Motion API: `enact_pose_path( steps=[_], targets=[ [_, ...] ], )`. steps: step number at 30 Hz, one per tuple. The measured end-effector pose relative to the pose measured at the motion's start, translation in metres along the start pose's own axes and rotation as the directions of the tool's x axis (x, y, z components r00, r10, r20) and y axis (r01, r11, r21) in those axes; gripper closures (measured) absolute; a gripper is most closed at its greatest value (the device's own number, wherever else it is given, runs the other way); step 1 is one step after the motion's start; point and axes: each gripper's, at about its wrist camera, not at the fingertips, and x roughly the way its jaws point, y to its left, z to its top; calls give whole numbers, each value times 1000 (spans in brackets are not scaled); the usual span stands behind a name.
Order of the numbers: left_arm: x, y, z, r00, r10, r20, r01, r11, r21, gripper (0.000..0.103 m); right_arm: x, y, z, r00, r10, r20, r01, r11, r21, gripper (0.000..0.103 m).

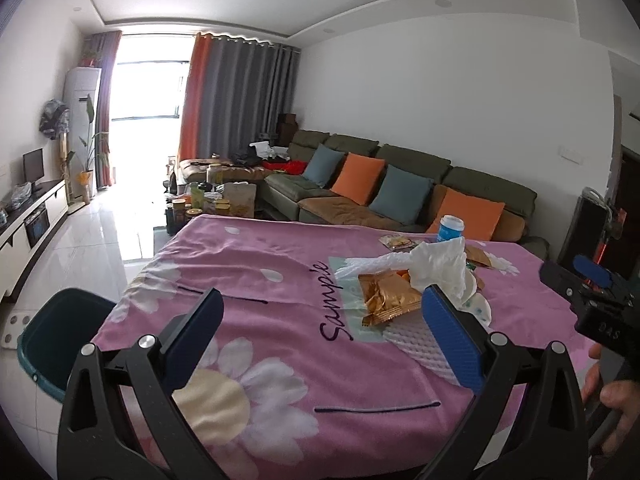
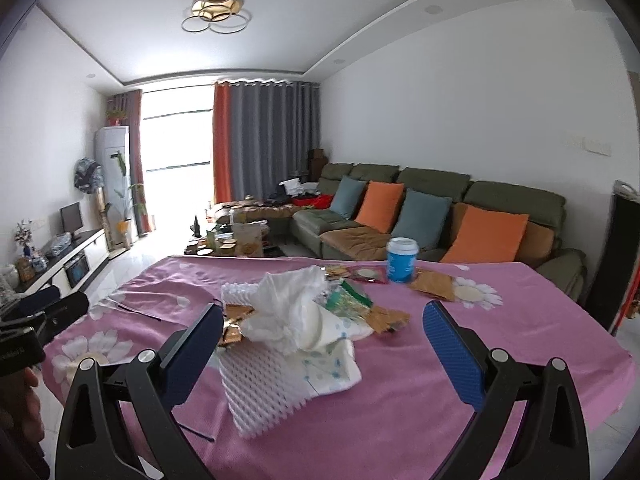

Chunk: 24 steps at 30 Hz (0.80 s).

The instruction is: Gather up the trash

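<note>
You are holding the left gripper [image 1: 322, 334] above the near left part of the table, its jaws spread wide and gripping nothing; only the pink floral cloth [image 1: 280, 256] is lying between the fingers. Your right gripper [image 2: 323, 348] is likewise hanging with jaws released, framing the trash pile without touching it.

The trash is sitting in a heap near the middle of the table. A white foam net sleeve [image 2: 260, 392] is lying nearest to you, partly under a crumpled white tissue [image 2: 292, 312] and a white printed wrapper [image 2: 336, 364]. A gold snack wrapper [image 1: 384, 294] is resting at the left edge of the heap, on the foam. Green packaging [image 2: 346, 300] is showing just beyond the tissue, and flat brown packets [image 2: 434, 284] are lying farther off to the right. A blue paper cup [image 2: 401, 261] with a white lid is standing upright at the far side of the table, beside those packets.

A dark green bin [image 1: 60, 340] is standing on the floor at the near left corner of the table. A green sofa [image 2: 440, 200] with orange and blue cushions is lining the far right wall.
</note>
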Motion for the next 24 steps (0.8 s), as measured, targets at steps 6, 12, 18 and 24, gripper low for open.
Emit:
enact_pose_path(
  steps=[6, 12, 18, 24],
  targets=[
    [27, -2, 13, 999, -48, -5, 48, 999, 5, 5, 31, 0, 12, 998, 13, -54, -14, 1000, -11, 7],
    [61, -8, 26, 996, -65, -54, 67, 997, 40, 6, 61, 3, 20, 995, 23, -101, -27, 999, -39, 7],
    [96, -13, 34, 991, -95, -99, 100, 994, 52, 5, 97, 8, 24, 982, 49, -183, -59, 997, -48, 31],
    [133, -22, 39, 977, -136, -164, 147, 987, 61, 13, 126, 6, 17, 960, 83, -269, -93, 995, -24, 56]
  ],
)
